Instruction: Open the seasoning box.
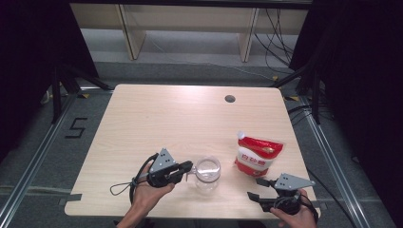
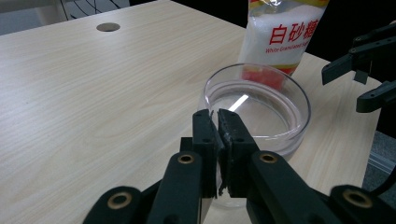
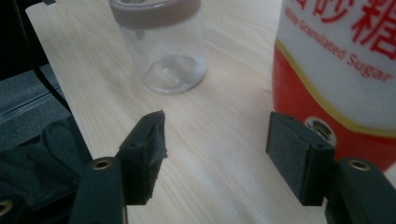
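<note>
glass jar [image 1: 207, 173] stood open near the counter's [image 1: 157, 118] front edge: hard, slick, breakable, so my left jaws [image 2: 217, 122] were pinched on its thin rim. sugar bag [image 1: 257, 154] beside it looked soft and heavy; my right jaws [image 3: 215, 140] were apart, empty.

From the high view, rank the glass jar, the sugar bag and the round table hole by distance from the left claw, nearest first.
1. Glass jar: right beside the left claw, which is clamped on its rim.
2. Sugar bag: farther right, past the jar.
3. Round table hole: farthest, near the table's far edge.
</note>
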Available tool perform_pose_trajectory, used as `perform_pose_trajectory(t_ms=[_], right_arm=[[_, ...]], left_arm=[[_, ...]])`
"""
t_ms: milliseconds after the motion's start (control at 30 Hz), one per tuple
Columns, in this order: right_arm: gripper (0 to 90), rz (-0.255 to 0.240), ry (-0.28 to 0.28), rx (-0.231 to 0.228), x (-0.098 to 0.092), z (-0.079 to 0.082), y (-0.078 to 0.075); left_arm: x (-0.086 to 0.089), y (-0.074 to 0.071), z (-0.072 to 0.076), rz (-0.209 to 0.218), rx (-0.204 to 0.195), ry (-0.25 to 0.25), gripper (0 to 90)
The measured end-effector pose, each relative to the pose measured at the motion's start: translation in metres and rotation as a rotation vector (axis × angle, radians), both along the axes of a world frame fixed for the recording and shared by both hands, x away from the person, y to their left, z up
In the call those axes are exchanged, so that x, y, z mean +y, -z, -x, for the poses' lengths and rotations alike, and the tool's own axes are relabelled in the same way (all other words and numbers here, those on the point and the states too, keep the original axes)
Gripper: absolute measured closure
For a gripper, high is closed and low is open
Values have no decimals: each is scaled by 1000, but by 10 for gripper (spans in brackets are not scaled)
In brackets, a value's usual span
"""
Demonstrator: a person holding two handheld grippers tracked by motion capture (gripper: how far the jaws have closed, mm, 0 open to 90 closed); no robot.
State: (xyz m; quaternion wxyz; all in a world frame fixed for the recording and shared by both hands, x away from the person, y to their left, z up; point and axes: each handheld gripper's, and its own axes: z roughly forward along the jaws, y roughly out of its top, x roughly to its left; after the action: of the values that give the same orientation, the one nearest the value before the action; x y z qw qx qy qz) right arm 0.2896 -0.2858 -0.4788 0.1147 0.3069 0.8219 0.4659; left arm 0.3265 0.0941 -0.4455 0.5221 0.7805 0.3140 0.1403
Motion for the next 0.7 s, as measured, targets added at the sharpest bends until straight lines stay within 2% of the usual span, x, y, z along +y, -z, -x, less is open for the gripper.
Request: perform_pose_trajectory(t_ms=[67, 133, 167, 200, 267, 300, 367, 433, 533, 600, 633, 700], right_arm=[[440, -6, -4, -5, 5, -2, -1], [468, -7, -36, -20, 10, -7, -1], [479, -6, -22, -20, 13, -7, -1], [499, -13, -30, 4, 17, -7, -2], [533, -8, -34, -11, 22, -9, -3], [573, -10, -58, -32, 26, -13, -3], [585, -19, -48, -20, 29, -12, -3], [630, -5, -74, -49, 34, -14, -3], [680, -5, -80, -55, 40, -14, -5], [718, 6, -94, -103, 45, -16, -7], [732, 1, -104, -110, 47, -17, -7], [741, 4, -91, -115, 48, -16, -7]], left_arm=[[0, 0, 0, -4, -2, 3, 852], [0, 0, 0, -8, -9, 3, 849], [0, 0, 0, -5, -9, 2, 848], [0, 1, 0, -3, -7, 3, 848], [0, 1, 0, -8, -11, 4, 847], [0, 1, 0, -6, -11, 3, 848], [0, 1, 0, -5, -12, 2, 848], [-1, 0, 0, -18, -20, 0, 847], [0, 1, 0, -21, -22, -2, 846], [0, 1, 0, -17, -25, 2, 846], [0, 1, 0, -19, -26, 4, 846], [0, 1, 0, -19, -28, 2, 847]])
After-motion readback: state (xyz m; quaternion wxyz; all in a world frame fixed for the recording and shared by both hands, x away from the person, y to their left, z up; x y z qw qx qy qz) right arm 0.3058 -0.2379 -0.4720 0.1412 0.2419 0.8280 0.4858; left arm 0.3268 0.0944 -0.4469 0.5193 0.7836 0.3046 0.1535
